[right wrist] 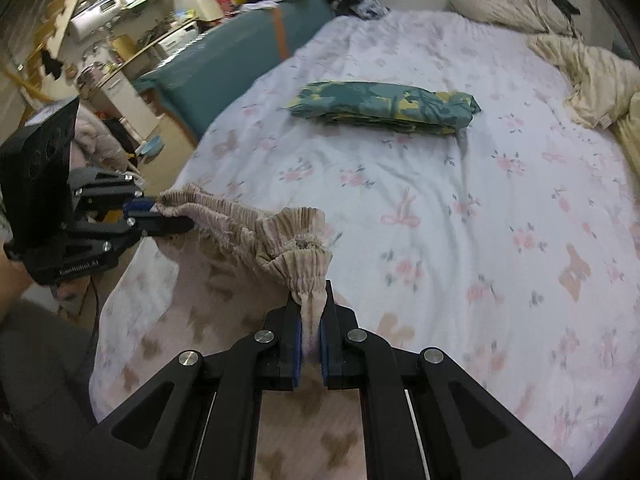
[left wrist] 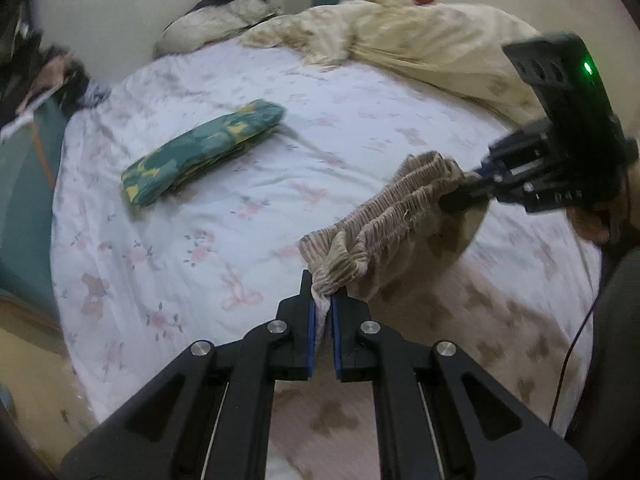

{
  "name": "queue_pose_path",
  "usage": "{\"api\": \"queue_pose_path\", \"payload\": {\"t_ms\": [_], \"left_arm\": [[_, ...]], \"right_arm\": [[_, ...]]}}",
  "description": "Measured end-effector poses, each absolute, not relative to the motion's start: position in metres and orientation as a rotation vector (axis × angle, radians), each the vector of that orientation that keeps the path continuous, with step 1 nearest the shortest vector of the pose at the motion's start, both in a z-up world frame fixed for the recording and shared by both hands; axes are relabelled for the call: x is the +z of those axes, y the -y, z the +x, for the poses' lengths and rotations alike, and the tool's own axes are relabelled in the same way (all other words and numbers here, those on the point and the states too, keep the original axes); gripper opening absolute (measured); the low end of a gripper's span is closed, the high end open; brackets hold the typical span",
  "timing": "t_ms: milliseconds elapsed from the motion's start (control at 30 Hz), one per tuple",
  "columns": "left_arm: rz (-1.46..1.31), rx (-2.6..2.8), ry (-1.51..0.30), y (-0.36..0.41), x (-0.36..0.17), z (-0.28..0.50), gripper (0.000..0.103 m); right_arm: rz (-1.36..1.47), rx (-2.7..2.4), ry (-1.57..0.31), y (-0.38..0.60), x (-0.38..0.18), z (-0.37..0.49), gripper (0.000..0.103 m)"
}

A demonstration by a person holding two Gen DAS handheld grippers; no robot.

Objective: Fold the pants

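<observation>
Left wrist view showed the left gripper point(left wrist: 323, 312) with its jaws clamped on one end of the elastic waistband point(left wrist: 384, 204) of the pants point(left wrist: 460, 308), the gathered band bunching up just ahead of the blue pads. Across from those jaws, the right gripper point(left wrist: 466, 188) had pinched the other end of the same band, its jaws likewise closed on the cloth. Holding the waistband at both ends probably served to lift the garment and let it hang straight, so that it could be spread or laid out evenly before folding.

The pants were a pale pink-beige corduroy with a ribbed, ruched waist and a faint brown bow or butterfly print. Their body drooped below and behind both pairs of jaws, over the near edge of the bed point(left wrist: 360, 120). Well ahead of the jaws a folded green and yellow garment point(left wrist: 204, 152) lay on the floral sheet.
</observation>
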State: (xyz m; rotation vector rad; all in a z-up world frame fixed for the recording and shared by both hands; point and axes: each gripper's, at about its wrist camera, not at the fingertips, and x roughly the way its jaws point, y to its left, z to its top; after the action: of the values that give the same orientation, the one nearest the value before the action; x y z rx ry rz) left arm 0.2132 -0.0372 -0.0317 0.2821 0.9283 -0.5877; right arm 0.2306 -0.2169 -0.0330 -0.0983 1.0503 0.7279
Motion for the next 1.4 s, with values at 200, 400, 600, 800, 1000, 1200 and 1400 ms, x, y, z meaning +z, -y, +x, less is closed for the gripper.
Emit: {"api": "queue_pose_path", "payload": {"t_ms": [200,400,600,800,1000,1200,1400], "left_arm": [[0.393,-0.611,-0.949,0.06,-0.021,0.138,0.005],[0.432,-0.6,-1.027,0.072,-0.044,0.081,0.005],[0.451,-0.625,-1.106,0.073,-0.059,0.025,0.005],[0.555,-0.623,-1.222,0.087,-0.107,-0.004,0.007],[0.536,-0.634,-1.334,0.078,-0.115,-0.014,0.052],[0.09,-0.586,-1.24,0.045,-0.07,0.017,0.063],[0.154,-0.452,-1.391,0.068,-0.124,0.031,0.054]], "right_arm": [[-0.124,0.74,-1.033,0.228,-0.02,0.153,0.007],[-0.147,0.727,-1.091,0.229,-0.052,0.085,0.007],[-0.199,0.77,-1.138,0.221,-0.071,0.027,0.007],[-0.34,0.812,-1.259,0.205,-0.107,0.001,0.007],[-0.438,0.828,-1.366,0.206,-0.118,-0.009,0.016],[-0.223,0.785,-1.202,0.232,-0.072,0.009,0.017],[-0.18,0.734,-1.294,0.202,-0.111,0.034,0.017]]}}
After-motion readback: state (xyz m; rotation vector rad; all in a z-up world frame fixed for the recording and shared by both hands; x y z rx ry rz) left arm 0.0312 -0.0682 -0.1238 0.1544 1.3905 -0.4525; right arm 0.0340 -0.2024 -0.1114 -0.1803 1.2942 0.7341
